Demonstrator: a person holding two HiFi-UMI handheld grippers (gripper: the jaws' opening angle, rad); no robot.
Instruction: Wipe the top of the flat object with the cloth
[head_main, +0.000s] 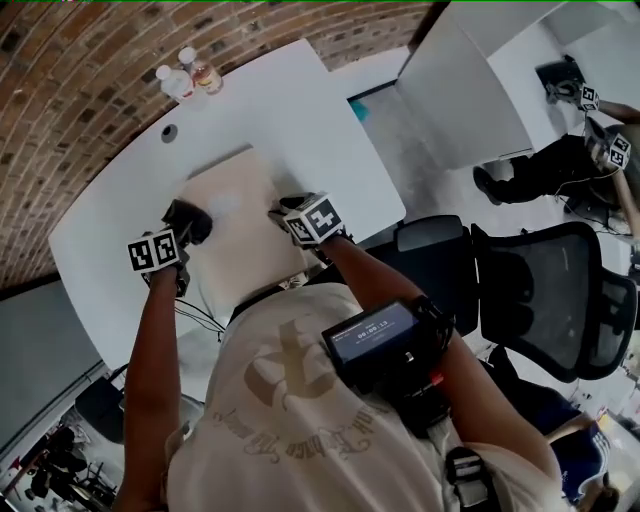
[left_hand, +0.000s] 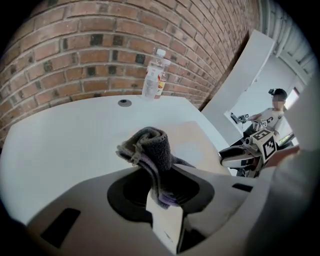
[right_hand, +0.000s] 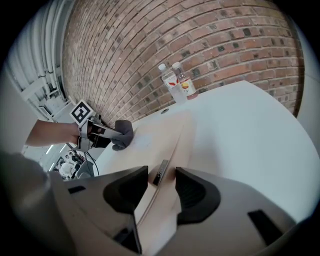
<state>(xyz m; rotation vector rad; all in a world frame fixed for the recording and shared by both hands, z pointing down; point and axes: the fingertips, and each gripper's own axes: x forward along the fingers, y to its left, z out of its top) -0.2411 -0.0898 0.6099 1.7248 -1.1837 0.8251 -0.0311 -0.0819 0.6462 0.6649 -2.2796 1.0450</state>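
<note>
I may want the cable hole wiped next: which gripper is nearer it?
Left. The left gripper, shut on the cloth, is at the board's left side, just this side of the cable hole; the right gripper is at the board's right edge, farther away.

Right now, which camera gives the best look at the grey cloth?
The left gripper view: the cloth fills its middle, bunched and pinched in the left gripper. The head view shows a dark lump; the right gripper view shows it small, far off.

Wall: curved red brick wall (head_main: 100, 80) | Furniture: white table (head_main: 320, 120), cable hole (head_main: 168, 131), two bottles (head_main: 190, 75) at the wall; white partition (head_main: 460, 90); black mesh chair (head_main: 560, 290) | Floor: pale grey floor (head_main: 420, 150) | Light: even, indoor.
</note>
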